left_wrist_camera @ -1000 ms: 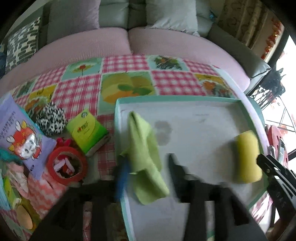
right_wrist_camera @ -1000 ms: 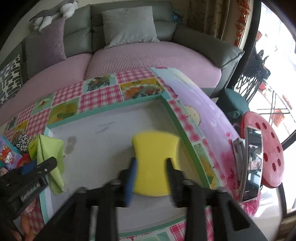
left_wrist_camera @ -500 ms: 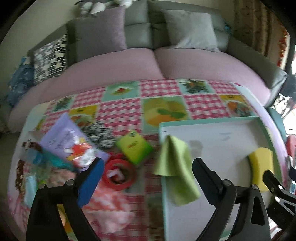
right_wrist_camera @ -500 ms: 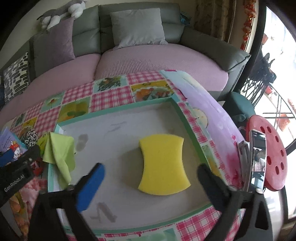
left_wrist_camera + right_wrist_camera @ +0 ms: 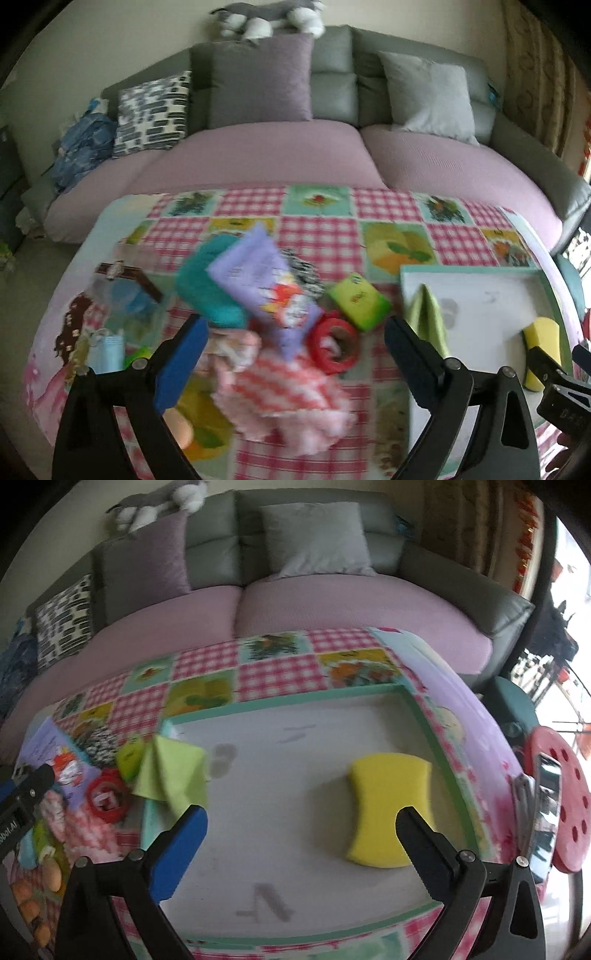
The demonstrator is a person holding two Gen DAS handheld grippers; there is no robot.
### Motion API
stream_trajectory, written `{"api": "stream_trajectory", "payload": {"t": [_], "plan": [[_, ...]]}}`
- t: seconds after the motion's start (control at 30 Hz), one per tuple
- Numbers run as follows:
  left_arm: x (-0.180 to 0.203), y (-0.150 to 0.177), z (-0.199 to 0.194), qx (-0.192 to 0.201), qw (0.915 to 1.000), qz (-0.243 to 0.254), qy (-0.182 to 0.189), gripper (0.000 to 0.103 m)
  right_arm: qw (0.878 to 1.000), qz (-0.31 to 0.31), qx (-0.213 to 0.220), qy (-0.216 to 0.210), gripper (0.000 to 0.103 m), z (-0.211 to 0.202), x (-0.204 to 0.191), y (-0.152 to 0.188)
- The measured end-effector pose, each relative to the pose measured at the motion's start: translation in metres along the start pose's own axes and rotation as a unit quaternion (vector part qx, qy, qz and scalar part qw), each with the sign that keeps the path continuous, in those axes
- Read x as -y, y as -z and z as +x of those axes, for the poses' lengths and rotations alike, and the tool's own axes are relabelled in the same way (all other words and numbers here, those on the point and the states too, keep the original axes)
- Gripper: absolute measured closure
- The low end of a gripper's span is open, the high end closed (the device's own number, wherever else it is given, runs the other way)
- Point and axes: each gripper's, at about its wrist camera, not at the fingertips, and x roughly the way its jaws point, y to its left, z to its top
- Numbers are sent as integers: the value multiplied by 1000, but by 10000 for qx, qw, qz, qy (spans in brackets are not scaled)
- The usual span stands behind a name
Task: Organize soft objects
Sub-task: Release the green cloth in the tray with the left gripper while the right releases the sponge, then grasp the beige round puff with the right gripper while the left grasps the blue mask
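A white tray with a teal rim lies on the checked tablecloth. A yellow sponge lies flat in its right part and a green cloth hangs over its left rim. My right gripper is open and empty above the tray's near half, left of the sponge. My left gripper is open and empty above a pile left of the tray: a pink-and-white cloth, a teal soft item and a purple packet. The green cloth and sponge also show there.
A red tape roll, a green box and a black-and-white spotted item lie beside the pile. A sofa with cushions stands behind the table. A red stool with a phone stands to the right.
Both grippers opened and let go, the left of the green cloth and the right of the sponge. The left gripper swung left over the pile; the right pulled back and to the left.
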Motion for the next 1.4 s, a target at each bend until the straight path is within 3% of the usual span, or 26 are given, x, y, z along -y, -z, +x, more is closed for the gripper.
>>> {"api": "stream_trajectory", "payload": {"t": [0.23,0.5,1.03,1.4], "plan": [[-56,-3,-17,244,9980,-444,-380,7,9977,-349,117,-577,0,-6,-48,4],[-123,10,-25,43,9926,-886,-827,7,9929,-543,151,-1047,0,-13,-88,9],[-195,64,5,-916,9809,-1528,-778,7,9767,-1313,-390,-1652,0,2,-175,42],[-234,77,18,-1194,9705,-1922,-838,7,9600,-1765,-683,-2061,0,4,-230,70]]}}
